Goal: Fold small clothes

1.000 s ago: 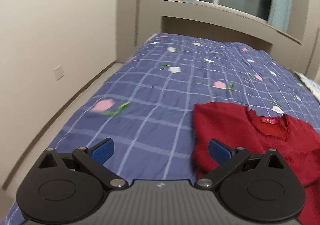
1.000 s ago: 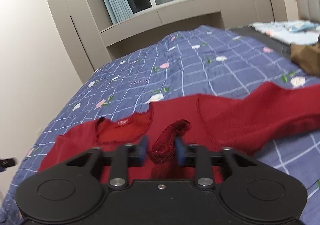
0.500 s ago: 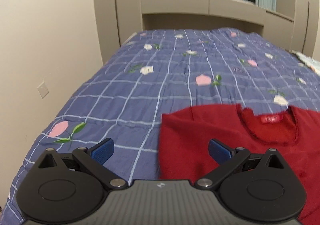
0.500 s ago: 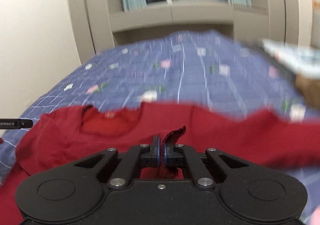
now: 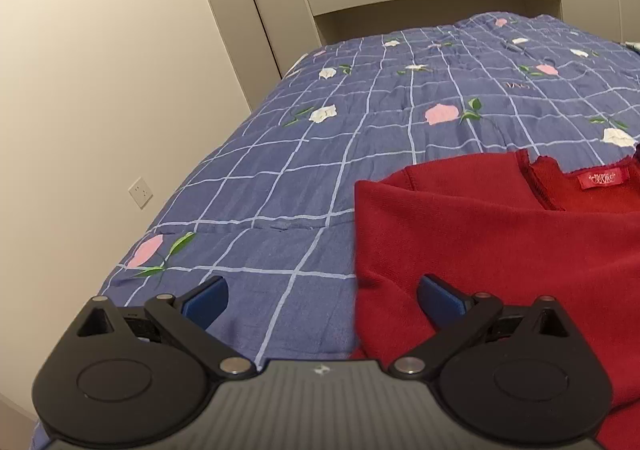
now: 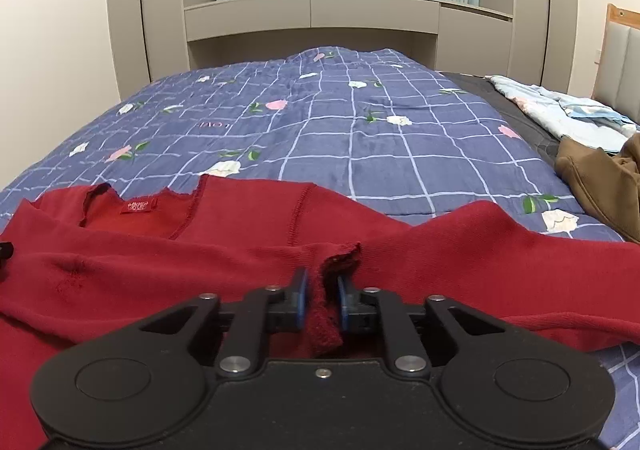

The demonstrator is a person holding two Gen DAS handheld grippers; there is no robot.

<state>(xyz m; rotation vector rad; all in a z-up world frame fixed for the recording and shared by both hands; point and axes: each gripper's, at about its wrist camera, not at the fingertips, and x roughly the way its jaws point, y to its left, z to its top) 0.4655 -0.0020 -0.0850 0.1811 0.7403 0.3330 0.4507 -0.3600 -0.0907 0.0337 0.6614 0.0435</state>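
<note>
A red knit sweater (image 6: 240, 246) lies spread on the bed, neck label up; it also shows in the left wrist view (image 5: 500, 242). My right gripper (image 6: 322, 300) has its jaws slightly parted around a red cuff (image 6: 328, 314), which stands between the pads. I cannot tell if the pads touch the fabric. My left gripper (image 5: 322, 298) is wide open and empty, low over the bed. Its right finger (image 5: 440, 296) is over the sweater's left edge, its left finger (image 5: 208, 300) over bare quilt.
The bed has a blue checked quilt with flowers (image 6: 360, 138). A brown garment (image 6: 600, 186) and a pale blue cloth (image 6: 560, 118) lie at the right. A wall (image 5: 100, 90) runs along the bed's left side, cabinets and a window at the far end.
My right gripper, shut on the cuff half a second ago, has parted its jaws a little. My left gripper swung right and lower toward the sweater's left edge, still open.
</note>
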